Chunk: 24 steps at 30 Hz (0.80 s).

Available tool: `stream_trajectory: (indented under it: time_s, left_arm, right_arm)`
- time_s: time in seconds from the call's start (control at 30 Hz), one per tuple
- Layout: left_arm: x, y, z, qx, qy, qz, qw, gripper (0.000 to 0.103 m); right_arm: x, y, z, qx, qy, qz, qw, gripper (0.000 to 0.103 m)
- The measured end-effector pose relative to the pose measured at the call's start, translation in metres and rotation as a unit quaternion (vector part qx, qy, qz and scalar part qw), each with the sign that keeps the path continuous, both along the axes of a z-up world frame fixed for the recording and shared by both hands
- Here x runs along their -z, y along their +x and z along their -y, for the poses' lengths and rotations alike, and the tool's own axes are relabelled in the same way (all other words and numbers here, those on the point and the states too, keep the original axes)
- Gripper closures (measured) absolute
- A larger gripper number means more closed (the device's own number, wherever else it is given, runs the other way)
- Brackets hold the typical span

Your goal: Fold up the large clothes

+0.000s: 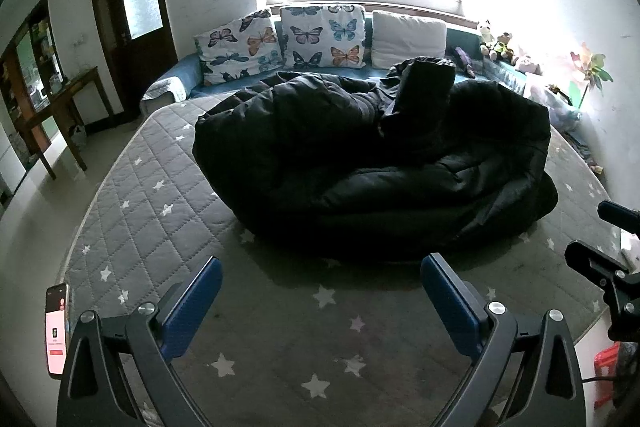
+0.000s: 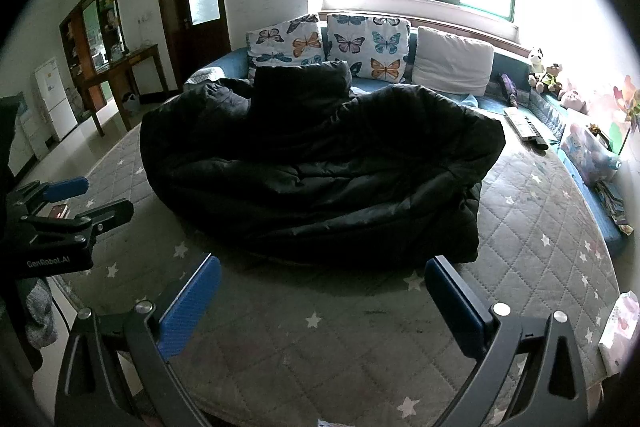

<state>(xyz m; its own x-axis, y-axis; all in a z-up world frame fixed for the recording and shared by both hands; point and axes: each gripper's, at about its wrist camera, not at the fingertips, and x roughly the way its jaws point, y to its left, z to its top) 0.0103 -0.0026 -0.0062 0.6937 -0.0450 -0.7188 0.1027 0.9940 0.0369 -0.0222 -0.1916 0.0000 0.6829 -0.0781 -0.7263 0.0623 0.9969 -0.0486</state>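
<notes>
Left hand-held gripper (image 1: pixel 320 301): blue pads spread wide, nothing between them, hovering over bare mattress just short of the near edge of the garment.
Right hand-held gripper (image 2: pixel 322 301): likewise spread and empty, aimed at the near hem, not touching it.
Black puffer coat (image 1: pixel 372 155): heaped in the middle of the bed, bulky and partly doubled over; one sleeve or collar part standing up at the far side; near edge rolled under, no clean corner showing.
Grey star-quilted mattress (image 1: pixel 160 211): bare around the coat on the near and left sides.
Phone (image 1: pixel 57 331): screen lit, at the left edge beside the left tool.
Butterfly cushions (image 2: pixel 328 45): against the far backrest under the window, behind the coat.
Step, as judged: approach before a first grasp; folding not yet begun in any tidy sense.
Risk one: slick, puffy fabric likely to slip from a shallow pinch; cause, pads closing on the rounded bulge rather than on a seam or hem.
Risk two: several layers caught together, dragging the whole heap; cause, hem tucked under and hard to tell apart in the dark cloth.
Risk three: uneven fold; cause, the two tools gripping at unmatched points.
</notes>
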Motion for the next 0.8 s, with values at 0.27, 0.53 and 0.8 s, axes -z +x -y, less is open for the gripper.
stream_trajectory:
  time_s: [0.27, 0.53, 0.8]
  left_arm:
    - [0.0, 0.001, -0.002, -0.002, -0.001, 0.0, 1.0, 0.0]
    - [0.001, 0.005, -0.004, -0.003, 0.001, -0.002, 1.0, 0.0]
    - [0.005, 0.015, -0.009, -0.009, -0.001, -0.015, 0.9999, 0.0]
  right_arm:
    - [0.0, 0.0, 0.0, 0.0, 0.0, 0.0, 1.0, 0.0]
    - [0.002, 0.005, 0.0, -0.004, -0.002, -0.001, 1.0, 0.0]
    - [0.005, 0.01, 0.002, -0.006, -0.003, -0.007, 1.0, 0.0]
